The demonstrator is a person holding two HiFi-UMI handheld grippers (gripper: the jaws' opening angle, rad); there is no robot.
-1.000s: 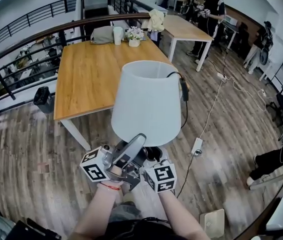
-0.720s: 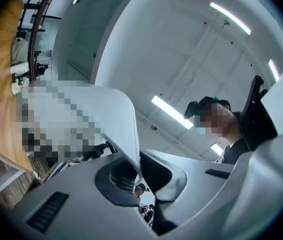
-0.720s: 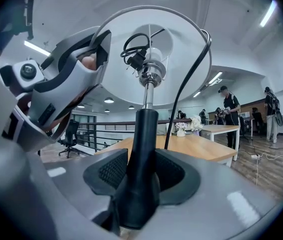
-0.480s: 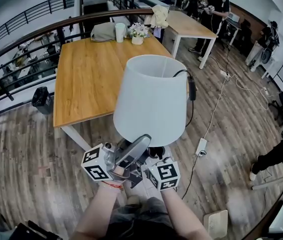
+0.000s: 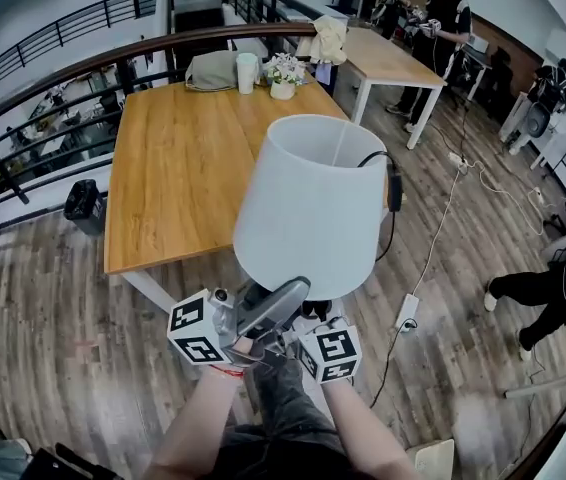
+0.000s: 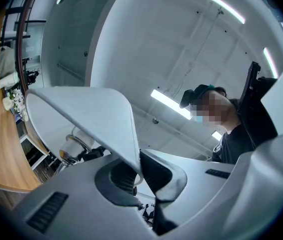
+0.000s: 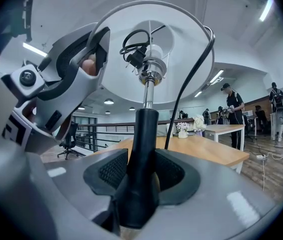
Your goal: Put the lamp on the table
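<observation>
The lamp (image 5: 308, 208) is up in the air, carried in both hands at the near right corner of the tabletop (image 5: 173, 168) and not resting on it. The right hand-held gripper (image 7: 141, 169) is clamped on the black stem (image 7: 144, 134), jaws pressed tight on either side, and the stem rises straight into the shade (image 7: 151, 49). The left hand-held gripper (image 6: 139, 166) is closed too, pinching the thin white lower edge of the shade between its pads. From the head view the shade is tilted a little, top opening leaning away toward the tabletop, and it covers that near corner. A black cord (image 5: 395, 190) comes out of the shade on the side away from the tabletop and drops toward the wooden floor (image 5: 63, 298). Way over at the tabletop's far end sit a cup (image 5: 247, 71), a small pot of flowers (image 5: 284, 73) just beside it, and a grey bag (image 5: 211, 68) on the cup's other side.
</observation>
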